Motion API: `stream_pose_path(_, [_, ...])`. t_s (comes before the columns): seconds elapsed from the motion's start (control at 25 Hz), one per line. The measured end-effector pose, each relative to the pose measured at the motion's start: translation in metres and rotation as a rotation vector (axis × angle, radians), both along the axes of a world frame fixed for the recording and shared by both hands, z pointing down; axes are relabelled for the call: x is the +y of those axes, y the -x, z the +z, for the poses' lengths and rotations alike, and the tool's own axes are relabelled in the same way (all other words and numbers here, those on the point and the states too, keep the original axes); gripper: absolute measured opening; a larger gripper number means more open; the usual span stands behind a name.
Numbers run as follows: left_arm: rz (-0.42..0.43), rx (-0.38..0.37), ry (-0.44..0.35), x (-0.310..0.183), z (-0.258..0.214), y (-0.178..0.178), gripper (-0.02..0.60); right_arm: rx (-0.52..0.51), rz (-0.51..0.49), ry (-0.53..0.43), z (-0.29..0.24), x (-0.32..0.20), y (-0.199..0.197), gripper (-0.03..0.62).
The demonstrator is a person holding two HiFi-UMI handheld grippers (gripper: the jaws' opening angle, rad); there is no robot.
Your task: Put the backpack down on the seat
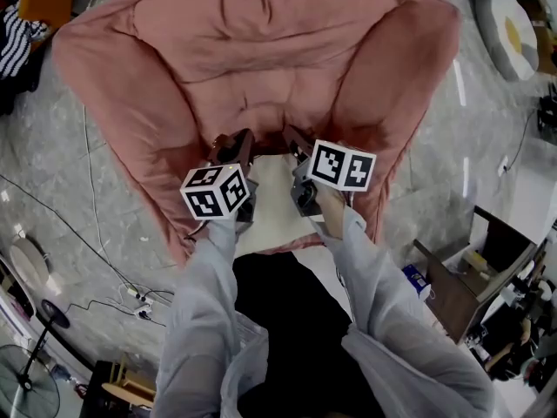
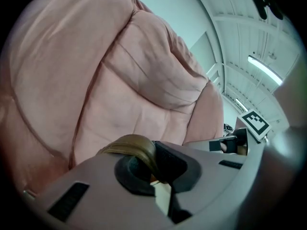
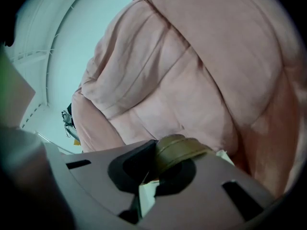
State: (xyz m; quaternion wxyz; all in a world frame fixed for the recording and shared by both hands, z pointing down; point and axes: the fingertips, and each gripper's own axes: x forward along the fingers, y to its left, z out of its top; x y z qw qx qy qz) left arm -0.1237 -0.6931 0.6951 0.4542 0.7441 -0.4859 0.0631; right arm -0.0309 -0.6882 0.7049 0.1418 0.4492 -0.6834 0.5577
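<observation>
A cream backpack point(image 1: 275, 205) hangs between my two grippers at the front edge of a big pink padded seat point(image 1: 261, 50). My left gripper point(image 1: 231, 149) is shut on a brown strap point(image 2: 133, 146) of the backpack, and that strap loops over its jaws point(image 2: 154, 170). My right gripper point(image 1: 296, 144) is likewise shut on a second brown strap point(image 3: 181, 149), which is pinched in its jaws point(image 3: 154, 175). Both gripper views look onto the pink cushions point(image 2: 144, 80) close ahead. Most of the backpack's body is hidden under my arms.
Grey marbled floor point(image 1: 70, 172) surrounds the seat. Cables point(image 1: 104, 259) trail at the left and a fan point(image 1: 26, 381) stands at the bottom left. A round white cushion point(image 1: 509, 29) lies at the top right, and boxes and clutter point(image 1: 470, 286) stand at the right.
</observation>
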Motion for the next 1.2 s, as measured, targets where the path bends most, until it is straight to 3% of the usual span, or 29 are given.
stream_pose_path(0.16, [-0.012, 0.025, 0.037, 0.012, 0.013, -0.004, 0.014, -0.008, 0.024, 0.036, 0.01, 0.014, -0.004, 0.006])
stream_pose_path(0.44, [0.013, -0.007, 0.063, 0.028, 0.019, -0.007, 0.017, 0.007, 0.045, 0.04, 0.011, 0.027, -0.006, 0.011])
stream_pose_path(0.52, [0.021, 0.013, 0.07, 0.036, 0.018, -0.01, 0.057, -0.005, 0.045, 0.051, 0.011, 0.034, -0.005, 0.184])
stream_pose_path(0.6, [0.039, 0.035, 0.095, 0.046, 0.021, -0.015, 0.262, -0.002, 0.036, 0.061, 0.011, 0.042, -0.005, 0.292])
stream_pose_path(0.64, [0.051, 0.042, 0.11, 0.052, 0.022, -0.018, 0.313, 0.011, 0.034, 0.059, 0.01, 0.045, -0.006, 0.324])
stream_pose_path(0.8, [0.069, 0.014, 0.125, 0.073, 0.024, -0.021, 0.346, 0.064, 0.027, 0.036, 0.006, 0.058, -0.014, 0.467])
stream_pose_path(1.0, [0.073, 0.002, 0.126, 0.1, 0.018, -0.023, 0.376, 0.064, 0.037, 0.0, -0.004, 0.076, -0.02, 0.524])
stream_pose_path(1.2, [0.093, 0.003, 0.112, 0.129, 0.004, -0.03, 0.38, 0.049, 0.019, -0.045, -0.021, 0.102, -0.025, 0.535])
